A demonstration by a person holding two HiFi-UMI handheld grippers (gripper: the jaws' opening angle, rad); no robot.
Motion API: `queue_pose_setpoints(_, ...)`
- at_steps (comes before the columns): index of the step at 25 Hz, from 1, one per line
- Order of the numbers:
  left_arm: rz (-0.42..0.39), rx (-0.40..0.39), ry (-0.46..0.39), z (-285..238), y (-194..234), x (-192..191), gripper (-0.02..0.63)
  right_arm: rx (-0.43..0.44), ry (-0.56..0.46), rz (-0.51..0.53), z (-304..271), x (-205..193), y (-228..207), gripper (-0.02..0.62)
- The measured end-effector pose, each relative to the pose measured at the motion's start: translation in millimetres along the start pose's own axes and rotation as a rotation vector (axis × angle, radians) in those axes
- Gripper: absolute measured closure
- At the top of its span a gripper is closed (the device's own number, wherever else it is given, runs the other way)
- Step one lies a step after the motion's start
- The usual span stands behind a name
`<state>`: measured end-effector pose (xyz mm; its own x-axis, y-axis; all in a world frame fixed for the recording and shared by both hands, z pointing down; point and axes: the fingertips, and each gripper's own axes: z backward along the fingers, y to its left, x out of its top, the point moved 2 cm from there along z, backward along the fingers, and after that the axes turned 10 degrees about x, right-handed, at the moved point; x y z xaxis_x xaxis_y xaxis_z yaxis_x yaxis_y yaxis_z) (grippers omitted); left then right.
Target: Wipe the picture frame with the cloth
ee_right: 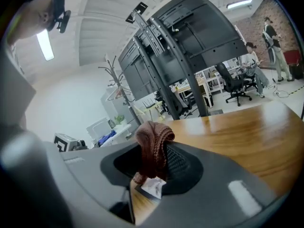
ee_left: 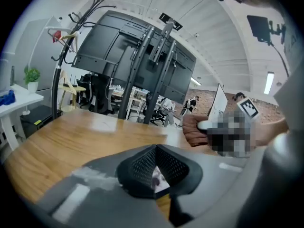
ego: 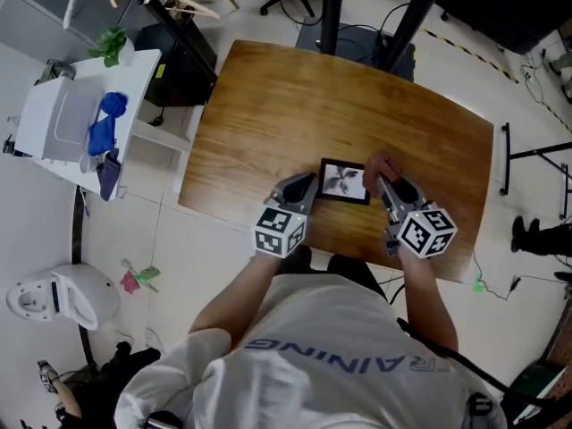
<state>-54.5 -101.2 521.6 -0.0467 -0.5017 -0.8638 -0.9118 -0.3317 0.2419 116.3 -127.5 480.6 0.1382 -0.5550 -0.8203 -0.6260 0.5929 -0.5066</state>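
Observation:
A small black picture frame (ego: 343,182) with a flower print lies near the front of the wooden table (ego: 295,96). My left gripper (ego: 309,189) sits at the frame's left edge, its jaws shut on that edge; a sliver of the frame (ee_left: 159,180) shows between the pads. My right gripper (ego: 384,186) is at the frame's right side, shut on a brown knitted cloth (ego: 381,163). In the right gripper view the cloth (ee_right: 153,145) bulges up out of my right gripper (ee_right: 153,175), over a corner of the frame (ee_right: 153,187). The left gripper view shows the cloth (ee_left: 194,130) to the right.
A white side table (ego: 143,70) with a clear bin, a blue rag (ego: 105,125) and a green plant (ego: 111,43) stands to the left. A black screen stand (ee_left: 142,56) rises behind the table's far edge. Cables and stand legs lie on the floor at the right.

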Motion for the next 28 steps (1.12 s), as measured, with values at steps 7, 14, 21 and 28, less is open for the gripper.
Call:
queue_pose_setpoints(7,0.009,-0.025,0.139,-26,-9,-62,0.602,0.062,0.117,-0.020,-48,-32,2,0.477)
queue_pose_setpoints(14,0.022,-0.025,0.225,-39,-9,-95,0.603,0.117,0.220,-0.054,-95,-66,1,0.477)
queue_pose_setpoints(21,-0.004,-0.050,0.273,-41,-11,-113,0.603,0.113,0.254,-0.097,-117,-82,-2,0.477)
queue_pose_setpoints(28,-0.019,-0.025,0.316,-37,-9,-123,0.603,0.083,0.316,-0.117,-127,-100,-9,0.477)
